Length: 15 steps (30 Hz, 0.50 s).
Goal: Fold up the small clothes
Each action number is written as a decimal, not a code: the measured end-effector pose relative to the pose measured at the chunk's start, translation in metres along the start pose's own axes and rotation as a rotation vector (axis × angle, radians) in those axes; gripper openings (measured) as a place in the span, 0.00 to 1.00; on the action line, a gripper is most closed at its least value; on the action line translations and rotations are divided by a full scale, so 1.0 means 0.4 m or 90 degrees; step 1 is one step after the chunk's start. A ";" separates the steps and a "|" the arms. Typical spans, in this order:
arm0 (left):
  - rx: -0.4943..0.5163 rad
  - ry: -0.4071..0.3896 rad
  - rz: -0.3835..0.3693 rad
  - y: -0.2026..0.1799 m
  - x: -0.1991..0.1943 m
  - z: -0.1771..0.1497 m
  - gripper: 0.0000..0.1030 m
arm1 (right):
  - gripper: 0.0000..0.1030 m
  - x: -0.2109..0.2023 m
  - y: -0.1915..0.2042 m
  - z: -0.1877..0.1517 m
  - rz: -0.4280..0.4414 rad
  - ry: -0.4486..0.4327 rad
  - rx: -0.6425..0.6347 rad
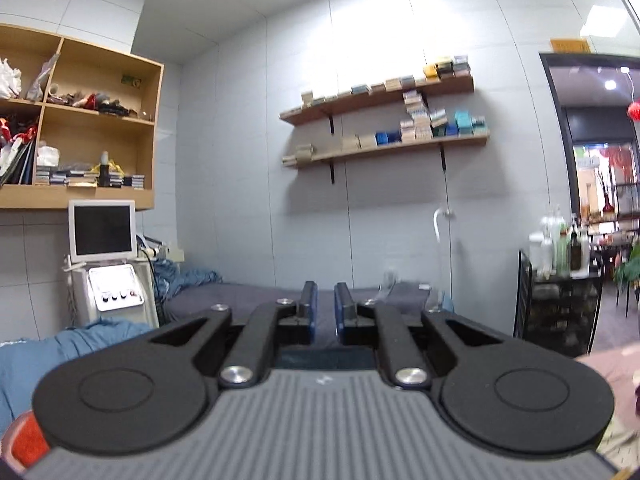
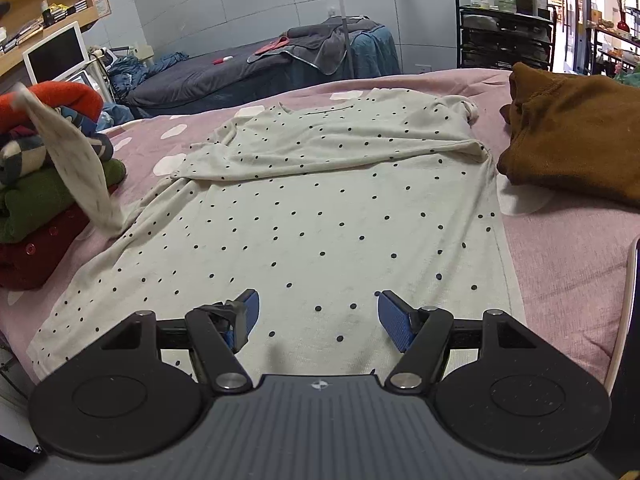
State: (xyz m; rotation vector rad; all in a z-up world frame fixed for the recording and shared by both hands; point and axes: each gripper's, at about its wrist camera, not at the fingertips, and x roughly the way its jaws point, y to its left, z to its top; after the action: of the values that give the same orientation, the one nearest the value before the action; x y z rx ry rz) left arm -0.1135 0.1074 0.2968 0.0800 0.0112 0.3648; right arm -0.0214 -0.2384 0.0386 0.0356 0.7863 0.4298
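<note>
Right tongs point(image 2: 318, 318): spread wide, holding nothing, low over the near hem of the shirt.
Left tongs point(image 1: 326, 310): blue pads close together with a narrow gap, nothing seen between them; raised, pointing at the far wall.
Shirt point(image 2: 304, 216): cream with black dots, spread flat on the pink bed point(image 2: 568, 264), one sleeve lifted at left.
Folded pile point(image 2: 44, 168): left of the shirt.
Brown garment point(image 2: 572, 140): right of the shirt.
</note>
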 end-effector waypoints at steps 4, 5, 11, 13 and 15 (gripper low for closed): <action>0.039 0.046 -0.061 -0.078 0.015 -0.017 0.09 | 1.00 -0.001 -0.002 0.001 0.005 -0.002 0.003; 0.051 0.066 -0.069 -0.097 0.019 -0.037 0.12 | 1.00 -0.002 0.000 0.002 0.007 -0.003 0.002; 0.015 0.293 -0.115 -0.111 0.086 -0.267 0.50 | 1.00 0.009 0.024 0.019 0.018 -0.001 -0.028; 0.029 0.372 -0.110 -0.103 0.131 -0.366 0.52 | 1.00 0.013 0.033 0.023 0.020 -0.002 -0.035; 0.054 0.430 -0.096 -0.093 0.162 -0.462 0.51 | 1.00 0.018 0.043 0.023 0.024 0.002 -0.039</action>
State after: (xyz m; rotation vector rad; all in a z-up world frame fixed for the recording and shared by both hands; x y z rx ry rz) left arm -0.0446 0.1099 0.1097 0.0358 0.6979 0.2273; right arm -0.0168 -0.2187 0.0435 -0.0072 0.7765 0.4887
